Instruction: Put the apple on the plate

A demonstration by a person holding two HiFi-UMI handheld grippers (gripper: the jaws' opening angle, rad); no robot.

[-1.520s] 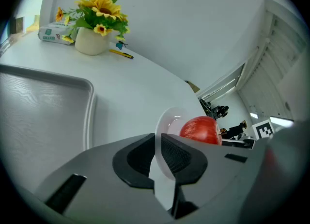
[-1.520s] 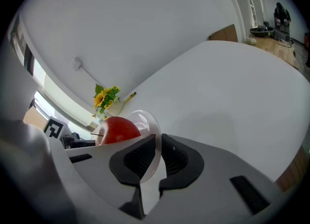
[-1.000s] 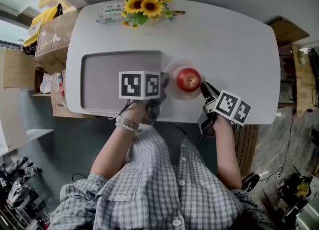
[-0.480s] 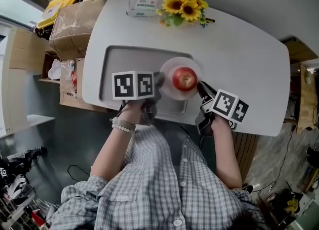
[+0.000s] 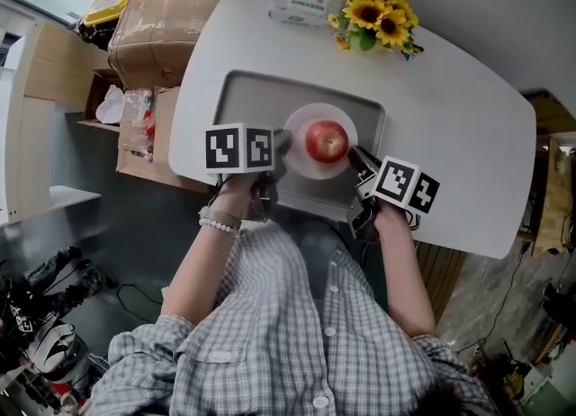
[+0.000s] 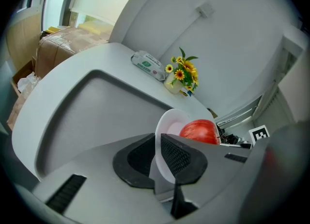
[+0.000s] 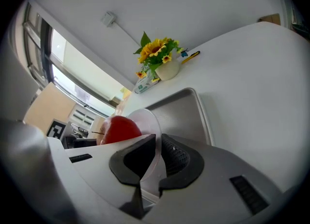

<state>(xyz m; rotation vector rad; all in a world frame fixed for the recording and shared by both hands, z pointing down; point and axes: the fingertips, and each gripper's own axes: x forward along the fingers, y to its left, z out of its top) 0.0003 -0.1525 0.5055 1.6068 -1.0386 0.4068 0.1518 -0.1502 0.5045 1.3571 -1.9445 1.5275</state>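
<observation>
Item 1, nearest us: left hand-held gripper point(image 5: 281, 146), jaws pinched on plate rim, L side.
Item 2: right hand-held gripper point(image 5: 356, 158), jaws likewise clamped on rim, R side.
Item 3: plate point(image 5: 304, 164), white, held btwn both over the tray point(image 5: 241, 99); we can't tell if it touches.
Item 4: apple point(image 5: 326, 140), red, sits mid-plate, so task looks met.
Item 5: desk point(image 5: 468, 149), w/ sunflowers point(image 5: 378, 16) & packet point(image 5: 301, 6) at far edge.
Handling: we hold both grips level & matched, lower slowly so apple won't roll, and release once plate sits flat.
</observation>
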